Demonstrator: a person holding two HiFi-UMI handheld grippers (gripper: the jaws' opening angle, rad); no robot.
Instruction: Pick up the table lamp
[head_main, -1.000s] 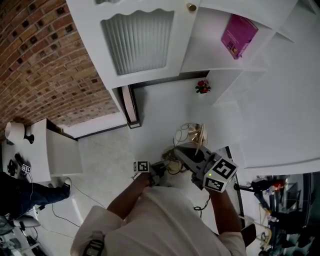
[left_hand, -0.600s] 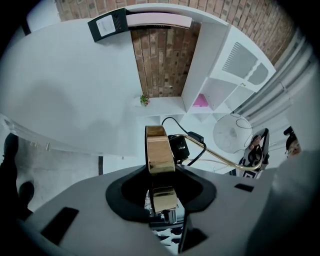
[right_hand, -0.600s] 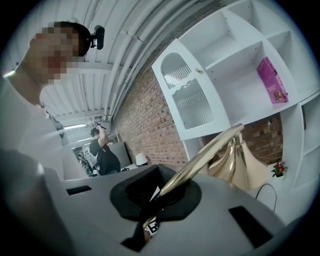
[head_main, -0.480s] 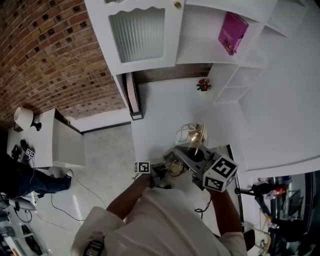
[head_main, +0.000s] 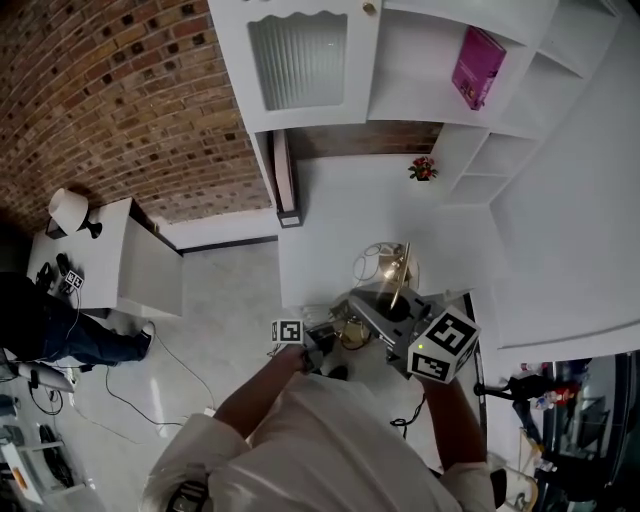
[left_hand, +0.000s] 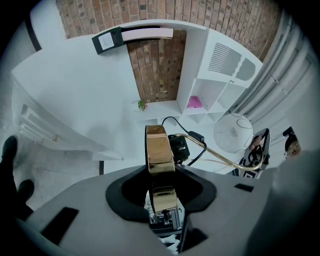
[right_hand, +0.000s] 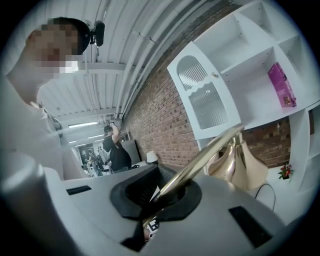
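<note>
Hanging between the two grippers, the lamp is already held at both ends and sits close in front of the person's chest. It appears to be above the white desk rather than standing on it.

Its gold base stands edge-on inside the left gripper, whose jaws are part-way apart and clamped across the disc's thickness. From there the thin stem runs off to the right toward the wire shade, so the long axis lies roughly level, crosswise to the left jaws.

The right gripper has its jaws pressed fully together on the stem, which slants up out of them to the gold cone just beyond. The right hand is therefore nearer the shade end, and the left carries the heavy end.

A black cord loops out from beside the base. I judge that the next move depends on both hands travelling together, since the base is pinched only by its rim and could pivot if one hand leads.
</note>
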